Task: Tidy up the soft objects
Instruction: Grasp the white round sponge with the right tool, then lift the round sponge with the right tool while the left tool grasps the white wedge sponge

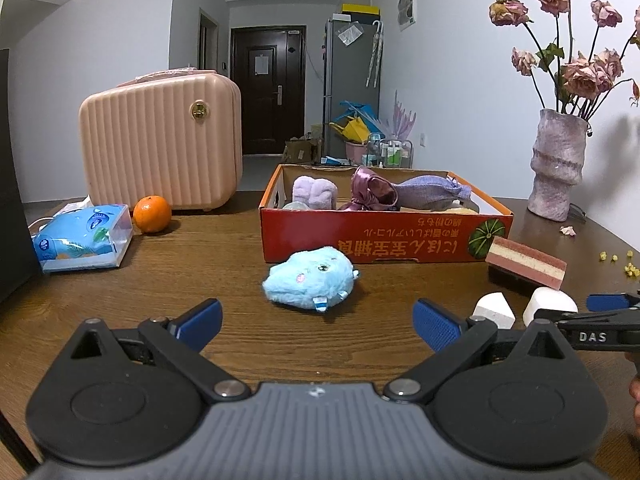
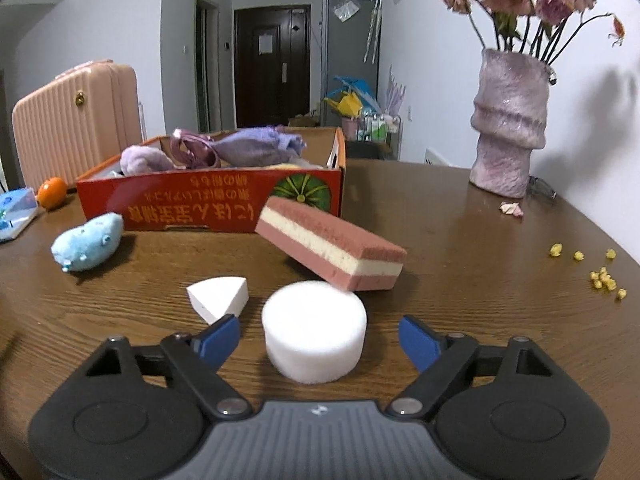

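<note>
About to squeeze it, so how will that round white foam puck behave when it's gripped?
The white foam puck looks porous, so it probably dents under the pads and weighs little. Lying flat, it shouldn't roll. The striped sponge seems to lean on its rim and may drop.

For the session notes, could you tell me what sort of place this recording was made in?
Most likely a lived-in flat: a round brown wooden table facing a hallway with a dark front door, a tall grey fridge, and a ribbed pink suitcase.
</note>
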Available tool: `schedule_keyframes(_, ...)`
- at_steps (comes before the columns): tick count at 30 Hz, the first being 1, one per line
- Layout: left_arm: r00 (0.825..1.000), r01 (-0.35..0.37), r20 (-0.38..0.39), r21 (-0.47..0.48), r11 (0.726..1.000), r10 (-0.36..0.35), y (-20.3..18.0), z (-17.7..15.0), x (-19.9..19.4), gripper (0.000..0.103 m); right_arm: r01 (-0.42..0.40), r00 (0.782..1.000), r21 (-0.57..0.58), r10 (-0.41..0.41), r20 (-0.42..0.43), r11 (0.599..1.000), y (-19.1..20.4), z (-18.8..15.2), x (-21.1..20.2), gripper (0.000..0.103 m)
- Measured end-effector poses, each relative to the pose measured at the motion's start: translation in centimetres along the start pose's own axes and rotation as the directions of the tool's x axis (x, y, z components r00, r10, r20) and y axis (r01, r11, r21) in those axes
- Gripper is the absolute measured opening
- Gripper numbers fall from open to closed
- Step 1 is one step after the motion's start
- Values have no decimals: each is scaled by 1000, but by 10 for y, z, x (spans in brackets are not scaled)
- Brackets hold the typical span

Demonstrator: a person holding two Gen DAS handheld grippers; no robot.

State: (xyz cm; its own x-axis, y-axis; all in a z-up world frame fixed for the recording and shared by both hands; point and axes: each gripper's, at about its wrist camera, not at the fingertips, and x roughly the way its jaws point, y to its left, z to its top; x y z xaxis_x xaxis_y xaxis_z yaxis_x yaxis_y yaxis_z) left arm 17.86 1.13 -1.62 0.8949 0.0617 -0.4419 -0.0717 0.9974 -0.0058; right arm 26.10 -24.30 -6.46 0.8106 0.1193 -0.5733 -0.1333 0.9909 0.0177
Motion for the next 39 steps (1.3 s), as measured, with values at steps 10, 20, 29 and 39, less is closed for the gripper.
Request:
schedule_keyframes(10, 1000, -5, -9, 8, 1000, 5, -2, -1, 4, 103, -39, 999, 2, 39, -27, 999, -3, 2, 14, 57)
schedule_keyframes(20, 1000, -3, -8, 12, 1000, 3, -2, -2, 5, 103, -87, 992, -16, 88, 96, 996, 3, 3, -17, 52)
schedule_keyframes(29, 1000, -3, -11, 18, 1000, 4, -3, -2, 6, 103, -72, 978, 11, 68, 198, 997, -6, 11, -39, 52)
schedule_keyframes(39, 998, 39, -47, 33, 999, -37, -15, -2, 14, 103, -50, 980, 36, 42, 195, 998, -14, 11, -35, 53)
